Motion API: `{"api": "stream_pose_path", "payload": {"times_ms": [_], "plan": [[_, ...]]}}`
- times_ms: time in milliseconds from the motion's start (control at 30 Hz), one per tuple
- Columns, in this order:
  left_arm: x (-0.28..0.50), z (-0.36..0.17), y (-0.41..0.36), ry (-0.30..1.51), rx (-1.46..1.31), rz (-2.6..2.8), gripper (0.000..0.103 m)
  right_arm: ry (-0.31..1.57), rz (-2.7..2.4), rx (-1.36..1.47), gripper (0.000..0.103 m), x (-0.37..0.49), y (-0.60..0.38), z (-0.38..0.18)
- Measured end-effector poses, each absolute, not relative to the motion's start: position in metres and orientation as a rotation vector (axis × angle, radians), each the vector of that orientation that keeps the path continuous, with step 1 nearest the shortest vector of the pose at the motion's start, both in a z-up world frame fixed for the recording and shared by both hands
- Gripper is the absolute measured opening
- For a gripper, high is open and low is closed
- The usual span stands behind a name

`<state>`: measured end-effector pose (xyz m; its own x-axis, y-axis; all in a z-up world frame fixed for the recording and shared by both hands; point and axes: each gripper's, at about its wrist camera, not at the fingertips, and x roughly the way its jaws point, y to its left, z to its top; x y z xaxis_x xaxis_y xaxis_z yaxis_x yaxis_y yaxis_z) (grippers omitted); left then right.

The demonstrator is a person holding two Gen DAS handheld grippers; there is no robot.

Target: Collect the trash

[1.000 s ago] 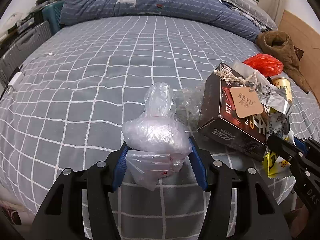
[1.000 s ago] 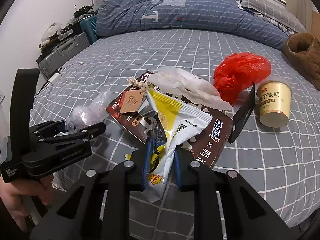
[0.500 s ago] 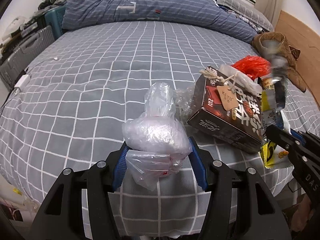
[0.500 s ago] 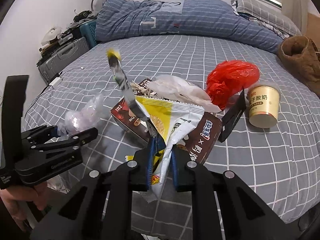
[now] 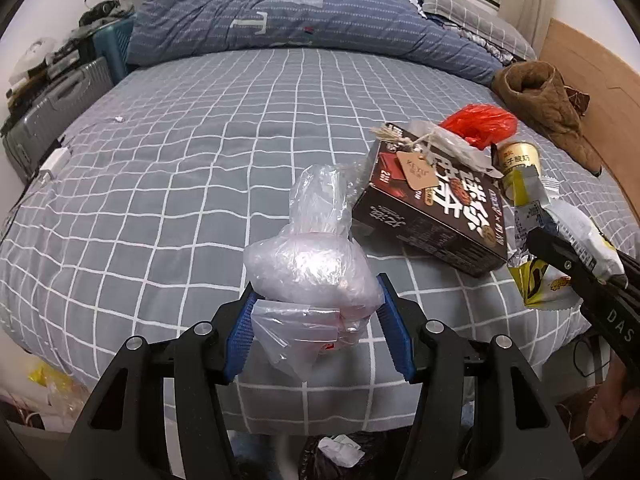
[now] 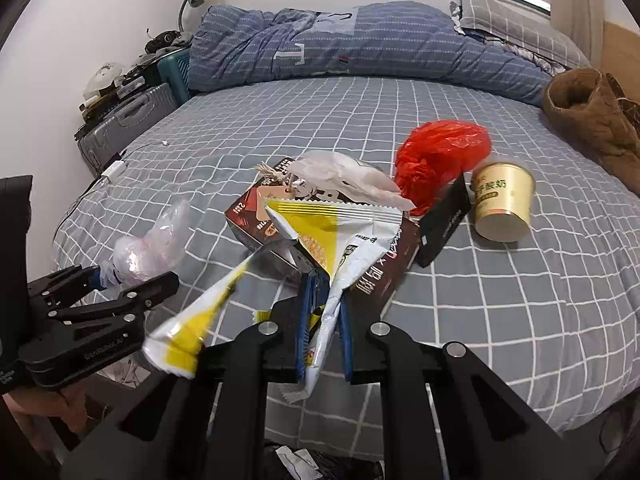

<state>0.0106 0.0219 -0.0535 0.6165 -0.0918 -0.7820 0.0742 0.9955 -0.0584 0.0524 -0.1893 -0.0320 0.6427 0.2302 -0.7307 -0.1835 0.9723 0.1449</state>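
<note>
My left gripper (image 5: 316,320) is shut on a crumpled clear plastic bag (image 5: 316,268), held above the bed's near edge; it also shows in the right wrist view (image 6: 148,248). My right gripper (image 6: 324,320) is shut on a yellow and white snack wrapper (image 6: 340,240), whose torn flap (image 6: 192,328) hangs to the left. The wrapper also shows in the left wrist view (image 5: 576,240). On the bed lie a dark chocolate box (image 6: 380,276), a white bag (image 6: 344,176), a red plastic bag (image 6: 440,156) and a gold yogurt cup (image 6: 504,204).
The grey checked bed (image 5: 200,168) has a rolled blue duvet (image 5: 304,16) at the back and a brown garment (image 5: 548,104) at right. A suitcase (image 6: 128,128) stands left of the bed. A black trash bag (image 5: 340,456) sits on the floor below my grippers.
Both grippers have pulled back and up from the bed with their loads. The wrapper's loose flap has swung from upright down to the left. The floor trash bag has come into view.
</note>
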Motion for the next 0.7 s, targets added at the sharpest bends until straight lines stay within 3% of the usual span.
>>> {"api": "stream_pose_path", "payload": {"times_ms": [700], "plan": [[-0.038, -0.032, 0.004, 0.882, -0.036, -0.122, 0.055, 0.849, 0.208, 0.068, 0.012, 0.006, -0.202, -0.025]]}}
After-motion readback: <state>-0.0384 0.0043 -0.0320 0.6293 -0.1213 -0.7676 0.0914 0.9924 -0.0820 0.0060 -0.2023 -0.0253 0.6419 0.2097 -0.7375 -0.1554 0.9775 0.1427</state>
